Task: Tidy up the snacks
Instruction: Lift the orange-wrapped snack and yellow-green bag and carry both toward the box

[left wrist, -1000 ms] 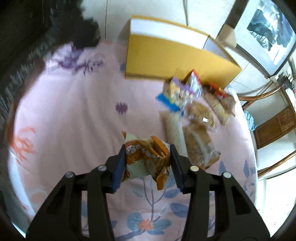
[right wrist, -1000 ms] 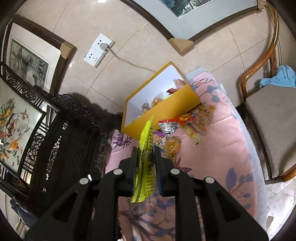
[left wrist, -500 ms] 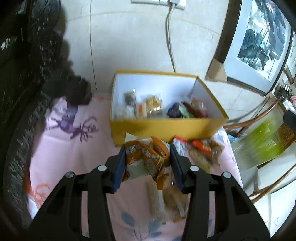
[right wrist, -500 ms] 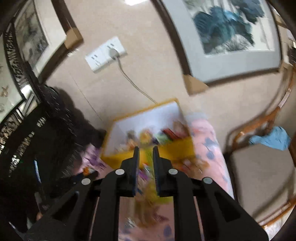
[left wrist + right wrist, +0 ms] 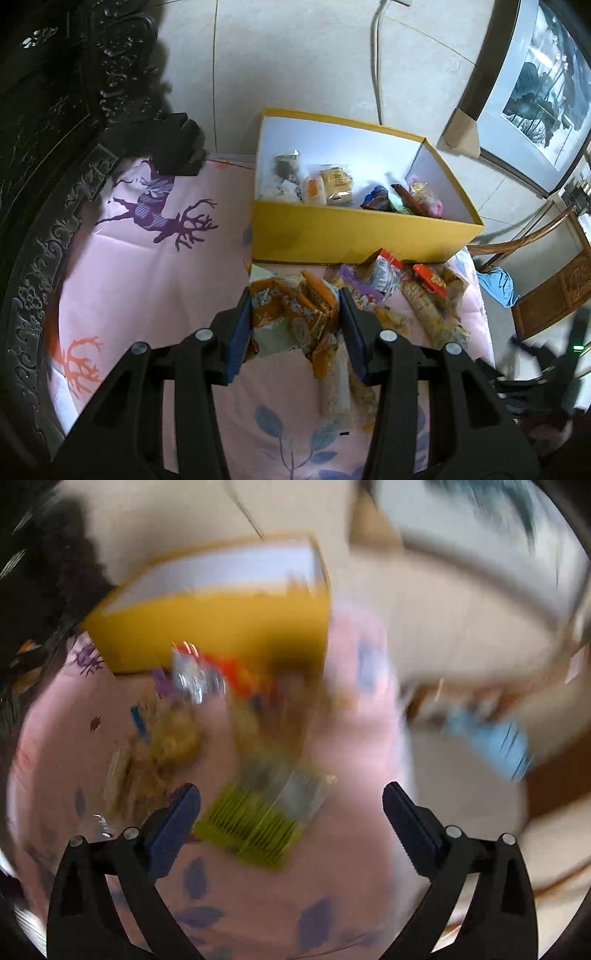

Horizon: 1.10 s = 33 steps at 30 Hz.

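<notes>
The left gripper [image 5: 293, 325] clamps an orange snack packet [image 5: 291, 314] just before the yellow box [image 5: 354, 232] — carry it over the near wall before releasing. The right gripper [image 5: 291, 819] is opening; a green packet [image 5: 255, 823] lies free between its jaws, on the pink cloth [image 5: 332, 897].

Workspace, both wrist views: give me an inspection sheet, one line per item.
Surface: pink floral cloth, mostly bare on its left side.
Job's things: yellow box open, several snacks inside; loose snack pile on the cloth right in front of it; orange snack pack; green packet, blurred.
Clutter: nothing seen.
Grippers: left gripper shut on the orange snack pack; right gripper jaws opening, the green packet between them, pads clear of it.
Cables: white cable running down the wall behind the box.
Surroundings: framed picture, wooden chair with blue cloth, dark carved furniture.
</notes>
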Motion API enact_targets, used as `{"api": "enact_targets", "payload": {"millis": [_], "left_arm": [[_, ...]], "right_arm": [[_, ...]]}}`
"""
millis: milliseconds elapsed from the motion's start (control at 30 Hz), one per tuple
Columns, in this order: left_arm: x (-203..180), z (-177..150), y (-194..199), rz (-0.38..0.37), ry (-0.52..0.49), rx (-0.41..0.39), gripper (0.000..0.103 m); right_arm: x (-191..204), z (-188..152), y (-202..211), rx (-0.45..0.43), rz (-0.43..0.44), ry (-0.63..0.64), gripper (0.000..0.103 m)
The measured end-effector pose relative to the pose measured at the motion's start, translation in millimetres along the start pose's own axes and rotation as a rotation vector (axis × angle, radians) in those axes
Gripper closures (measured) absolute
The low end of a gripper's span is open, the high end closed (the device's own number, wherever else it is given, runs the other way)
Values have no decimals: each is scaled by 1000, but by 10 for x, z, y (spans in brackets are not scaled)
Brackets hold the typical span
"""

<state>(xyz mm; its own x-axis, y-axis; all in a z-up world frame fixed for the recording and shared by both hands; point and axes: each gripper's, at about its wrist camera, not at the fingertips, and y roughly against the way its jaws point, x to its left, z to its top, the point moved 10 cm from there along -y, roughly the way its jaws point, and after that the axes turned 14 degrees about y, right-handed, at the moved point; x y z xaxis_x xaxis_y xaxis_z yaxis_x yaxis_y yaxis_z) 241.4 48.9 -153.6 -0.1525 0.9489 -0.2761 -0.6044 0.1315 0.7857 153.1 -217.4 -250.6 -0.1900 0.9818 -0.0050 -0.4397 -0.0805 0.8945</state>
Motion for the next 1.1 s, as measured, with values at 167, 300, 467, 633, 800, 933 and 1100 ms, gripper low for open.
{"api": "enact_targets", "payload": {"millis": [167, 300, 467, 633, 800, 933, 1100], "left_arm": [[28, -58, -45, 1, 19, 20, 57], [-27, -111, -39, -10, 9, 31, 57], [-77, -162, -42, -11, -6, 40, 57], [-169, -183, 21, -25, -33, 30, 57], [-312, -92, 54, -36, -31, 20, 57], [-466, 274, 107, 41, -46, -95, 57], [-756, 731, 46, 116, -154, -212, 57]], "right_arm": [[-72, -72, -400, 22, -74, -253, 4], [-131, -176, -681, 91, -187, -305, 20], [-38, -262, -498, 93, -103, -232, 41], [-135, -258, 86, -12, -65, -280, 41], [-199, 206, 780, -194, -81, -228, 41], [-176, 982, 1153, -323, -143, -105, 41], [-158, 1869, 1073, -364, -119, -50, 41]]}}
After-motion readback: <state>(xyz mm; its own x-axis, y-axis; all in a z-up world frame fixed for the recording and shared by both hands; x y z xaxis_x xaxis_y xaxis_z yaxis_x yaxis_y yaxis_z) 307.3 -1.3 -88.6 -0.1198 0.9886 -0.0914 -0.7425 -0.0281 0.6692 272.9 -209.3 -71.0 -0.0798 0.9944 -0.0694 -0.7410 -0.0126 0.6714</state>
